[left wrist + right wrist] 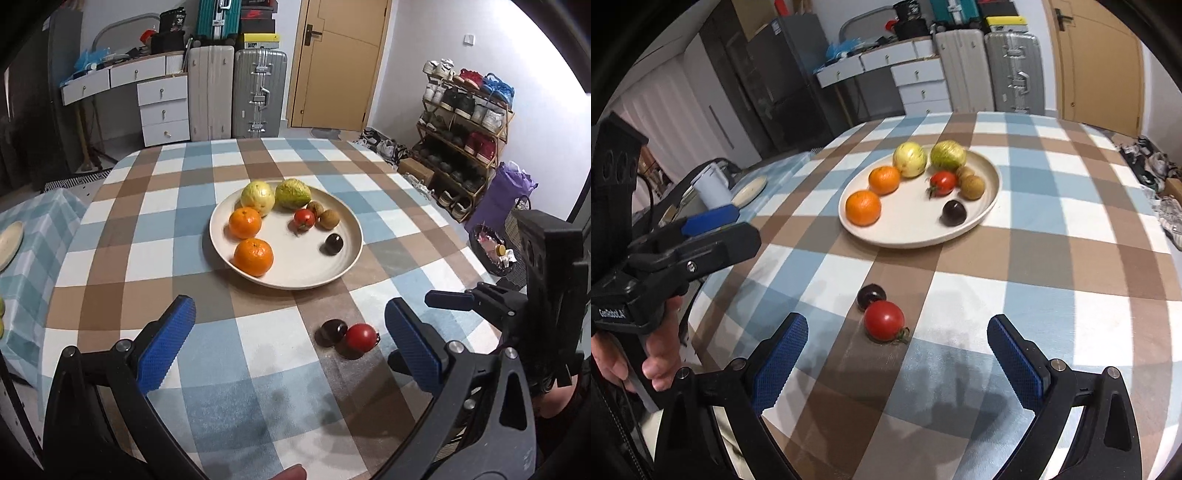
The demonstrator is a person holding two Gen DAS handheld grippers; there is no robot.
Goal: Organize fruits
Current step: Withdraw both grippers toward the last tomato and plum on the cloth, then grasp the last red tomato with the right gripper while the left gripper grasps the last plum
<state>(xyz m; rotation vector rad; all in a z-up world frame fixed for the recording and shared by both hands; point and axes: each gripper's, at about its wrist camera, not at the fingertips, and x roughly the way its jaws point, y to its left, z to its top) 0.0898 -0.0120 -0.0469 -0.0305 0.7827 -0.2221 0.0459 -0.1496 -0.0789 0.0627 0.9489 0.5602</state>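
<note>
- Clearly both claws are spread wide and hold nothing: the left claw [290, 343] hovers over the checked table [258, 387], and the right claw [897, 354] does the same from the other side.
- On the cloth, outside the plate, a red tomato [884, 320] and a dark plum-like fruit [871, 295] lie touching each other; in the left wrist view the same pair, tomato [361, 336] and dark fruit [332, 332], sits just beside the left claw's right-hand finger.
- A cream plate [295, 273] further back carries two oranges [253, 257], two yellow-green guava-like fruits [293, 194], a second tomato [304, 219], two brown kiwi-like fruits [329, 218] and another dark fruit [333, 244].
- One kiwi-like fruit is partly hidden behind the other and the tomato.
- Exact kind of the dark fruits is hard to make out.
- A second, smaller plate [9, 245] on a side surface at left is cut off by the frame edge.
- At bottom centre of the left wrist view, a fingertip [291, 472] pokes in, mostly cropped.
- In the right wrist view, the hand [653, 354] gripping the left device is partly covered by its black body.
</note>
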